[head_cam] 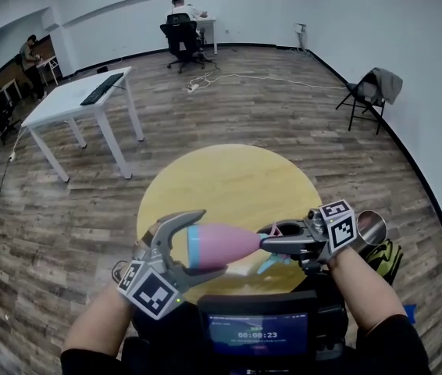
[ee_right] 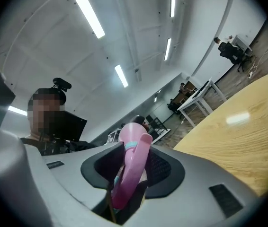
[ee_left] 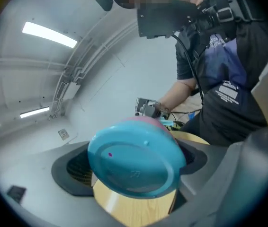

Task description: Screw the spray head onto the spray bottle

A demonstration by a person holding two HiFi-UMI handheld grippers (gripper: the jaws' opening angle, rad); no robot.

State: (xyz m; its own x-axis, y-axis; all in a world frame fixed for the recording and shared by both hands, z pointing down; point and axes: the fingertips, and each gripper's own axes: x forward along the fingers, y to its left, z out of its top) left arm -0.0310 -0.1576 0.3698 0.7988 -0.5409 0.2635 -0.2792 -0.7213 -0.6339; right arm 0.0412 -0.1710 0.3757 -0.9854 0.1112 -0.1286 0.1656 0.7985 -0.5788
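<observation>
- Left gripper (head_cam: 204,245): jaws clamped across the teal base end of the spray bottle (head_cam: 229,244); bottle held in the air above the round yellow table (head_cam: 229,174), long axis level, tapered neck pointing right.
- Right gripper (head_cam: 266,245): jaws pinching the pink spray head (ee_right: 131,167), right at the neck tip and roughly in line with the bottle's axis; thread contact not discernible.
- Probably decisive for screwing: head kept coaxial with neck.
</observation>
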